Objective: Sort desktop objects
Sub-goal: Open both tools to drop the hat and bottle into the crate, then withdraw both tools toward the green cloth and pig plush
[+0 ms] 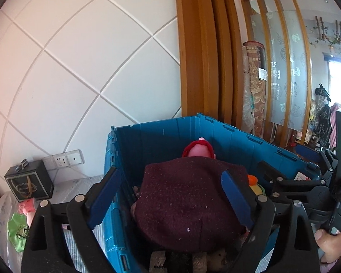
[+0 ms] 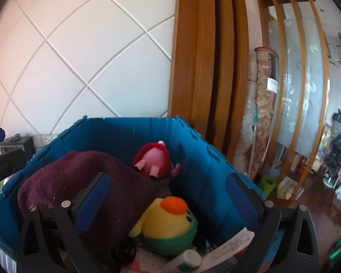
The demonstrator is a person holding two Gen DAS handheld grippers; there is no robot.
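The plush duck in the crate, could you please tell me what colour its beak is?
Orange; the yellow plush duck shows its beak best in the right wrist view.

White diamond-panelled wall [image 1: 84, 68], wooden door frame [image 1: 200, 56], slatted glass partition [image 1: 282, 68]

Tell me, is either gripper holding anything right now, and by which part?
Nothing is held. The left gripper is open above the maroon cloth in the bin; the right gripper is open above the yellow plush.
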